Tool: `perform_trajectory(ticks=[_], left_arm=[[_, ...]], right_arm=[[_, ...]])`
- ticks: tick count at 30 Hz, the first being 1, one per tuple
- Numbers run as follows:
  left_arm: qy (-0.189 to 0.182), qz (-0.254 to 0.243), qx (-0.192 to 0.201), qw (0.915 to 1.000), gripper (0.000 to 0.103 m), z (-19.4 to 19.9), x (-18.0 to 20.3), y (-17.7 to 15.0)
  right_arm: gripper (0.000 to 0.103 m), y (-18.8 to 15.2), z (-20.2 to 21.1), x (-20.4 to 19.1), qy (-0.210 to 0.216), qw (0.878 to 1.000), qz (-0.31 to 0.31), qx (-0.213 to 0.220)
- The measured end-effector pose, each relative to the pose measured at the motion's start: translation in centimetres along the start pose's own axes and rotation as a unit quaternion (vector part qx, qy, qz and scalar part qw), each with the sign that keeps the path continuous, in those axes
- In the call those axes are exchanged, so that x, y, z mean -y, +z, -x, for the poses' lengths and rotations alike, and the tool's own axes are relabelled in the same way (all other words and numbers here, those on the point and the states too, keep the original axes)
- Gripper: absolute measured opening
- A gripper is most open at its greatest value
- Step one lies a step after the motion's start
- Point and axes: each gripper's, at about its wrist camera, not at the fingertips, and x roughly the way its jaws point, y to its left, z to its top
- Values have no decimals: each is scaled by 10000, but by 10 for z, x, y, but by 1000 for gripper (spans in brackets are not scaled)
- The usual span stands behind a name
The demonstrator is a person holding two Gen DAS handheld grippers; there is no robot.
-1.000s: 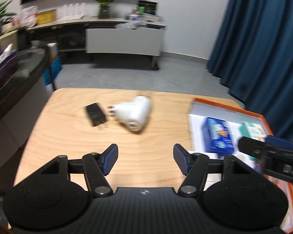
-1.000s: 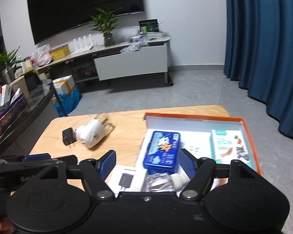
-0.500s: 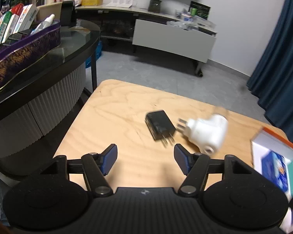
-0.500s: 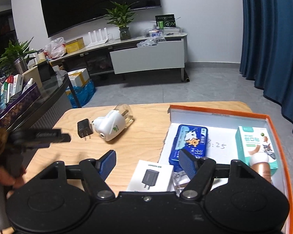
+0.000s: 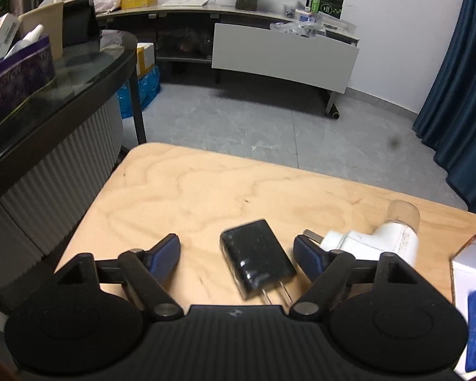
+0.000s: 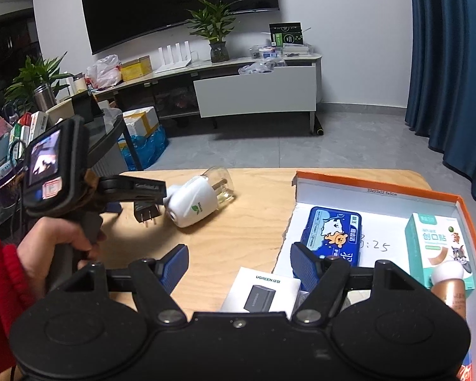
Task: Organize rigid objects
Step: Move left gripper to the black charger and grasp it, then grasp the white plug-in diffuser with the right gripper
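While both claws gape empty, the left claw (image 5: 236, 254) straddles the black charger (image 5: 257, 262).
Prongs face the camera, likely lining up a sideways pinch; the right claw (image 6: 239, 263) waits.

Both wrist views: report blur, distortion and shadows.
Left wrist view: fisheye bends the room edges; black charger between the open left gripper fingers is slightly smeared, blue box at the right edge blurred. Right wrist view: sharper; white plug-in device casts a soft shadow on the wooden table.
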Motion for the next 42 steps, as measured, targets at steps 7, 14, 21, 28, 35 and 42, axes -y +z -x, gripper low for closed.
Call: perform_trajectory(ticks=[7,14,21,28,35,42], left_arm=[[-73,-723,81,9973,79,9,-11,-13],[-255,-1022,143,9943,76,2,-6,-11],[-378,-1043,213,9936,36,5,-5,-10],[-433,-786,371,9953,36,34,-30,-17],[-493,-786,491,9945,36,61,-46,-34],[-642,-765,616,9931,36,63,-51,-38]], right_arm=[[84,-2,-10,-1,38,10000,36,-36],[84,-2,-15,-6,71,9999,73,-79],[86,4,-33,-7,210,9995,-228,-101],[89,25,-75,-24,740,9926,-944,-203],[90,45,-127,-52,484,9956,-688,-409],[97,56,-150,-45,148,9806,-1930,-317]])
